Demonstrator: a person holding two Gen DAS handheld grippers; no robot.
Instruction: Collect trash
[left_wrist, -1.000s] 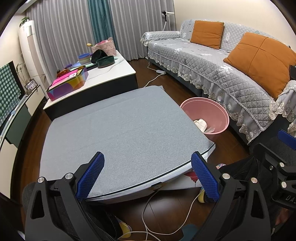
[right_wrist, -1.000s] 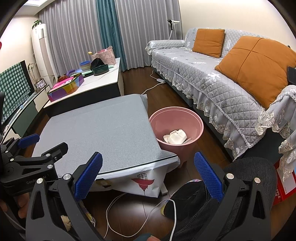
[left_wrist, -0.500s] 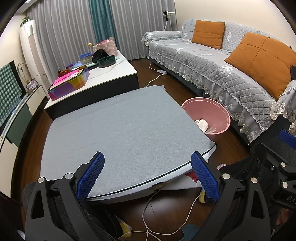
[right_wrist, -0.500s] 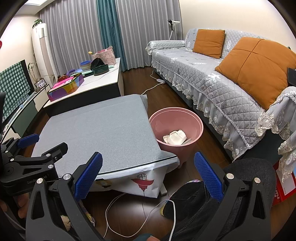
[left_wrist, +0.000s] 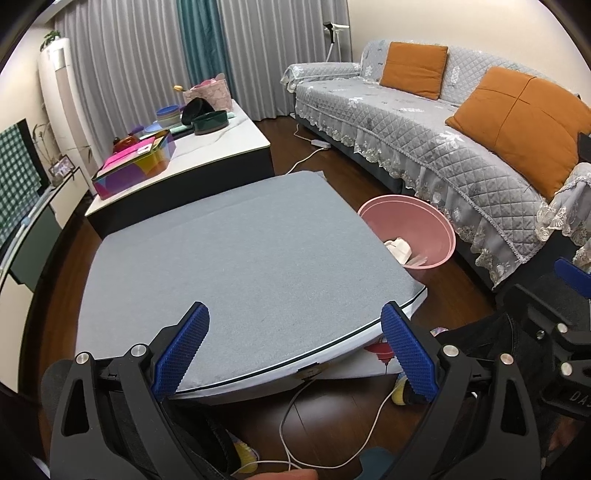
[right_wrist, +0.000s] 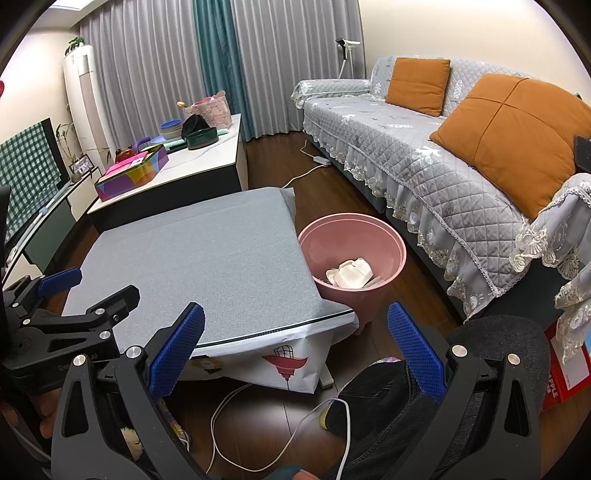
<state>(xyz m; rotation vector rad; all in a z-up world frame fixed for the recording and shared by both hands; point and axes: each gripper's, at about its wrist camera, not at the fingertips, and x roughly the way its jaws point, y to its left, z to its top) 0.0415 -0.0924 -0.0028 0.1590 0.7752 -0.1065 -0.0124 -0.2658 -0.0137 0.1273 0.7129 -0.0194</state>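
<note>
both grippers hang over the near edge of the grey-topped table, and neither one has anything in it. left gripper has its blue pads spread wide, nothing between them but tabletop. right gripper is the same story, jaws wide apart, its left pad over the table corner and its right pad over the dark floor. the pink trash bin stands on the floor just beside the table's right edge, between the table and the grey quilted sofa. inside it, crumpled white trash sits at the bottom. from the left wrist view the same white wad peeks out past the table edge. a white cable loops across the floor under the table front.
</note>
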